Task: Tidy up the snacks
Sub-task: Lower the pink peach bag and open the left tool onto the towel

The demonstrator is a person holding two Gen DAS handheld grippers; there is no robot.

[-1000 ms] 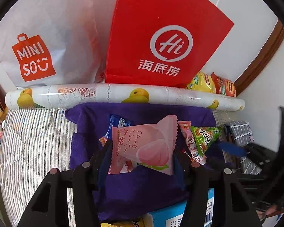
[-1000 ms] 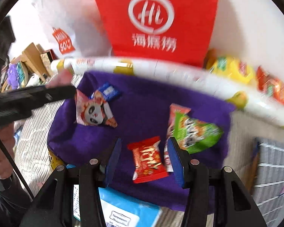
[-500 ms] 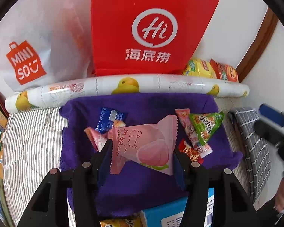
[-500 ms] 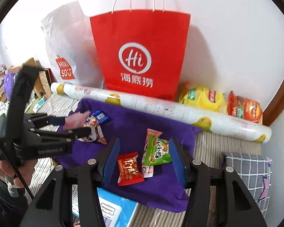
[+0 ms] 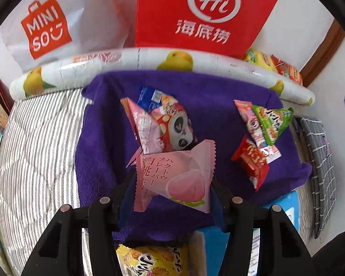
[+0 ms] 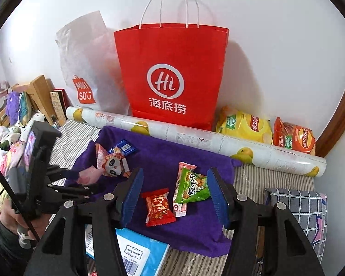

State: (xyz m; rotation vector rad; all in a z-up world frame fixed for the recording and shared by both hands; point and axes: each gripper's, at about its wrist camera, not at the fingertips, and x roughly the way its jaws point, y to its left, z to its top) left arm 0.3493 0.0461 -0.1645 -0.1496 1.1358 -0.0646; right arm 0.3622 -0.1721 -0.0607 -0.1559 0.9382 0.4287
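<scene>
The red paper bag [image 6: 172,78] is showing a white "Hi" in a ring above "海底捞". Left of it, the white plastic bag [image 5: 80,23] is bearing an orange "MINISO" sign. In front of the red bag, the pink snack packet [image 5: 172,179] is reading "ハクトウフレーバー", and the blue pack [image 6: 135,255] "Yunyuexin".

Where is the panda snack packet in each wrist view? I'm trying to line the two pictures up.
Left wrist: panda packet near centre, on the purple cloth, just above the pink peach wrapper held in the left gripper.
Right wrist: panda packet left of centre, near the purple cloth's far left corner.
Shared landmark: the red Hi bag behind the cloth.
</scene>
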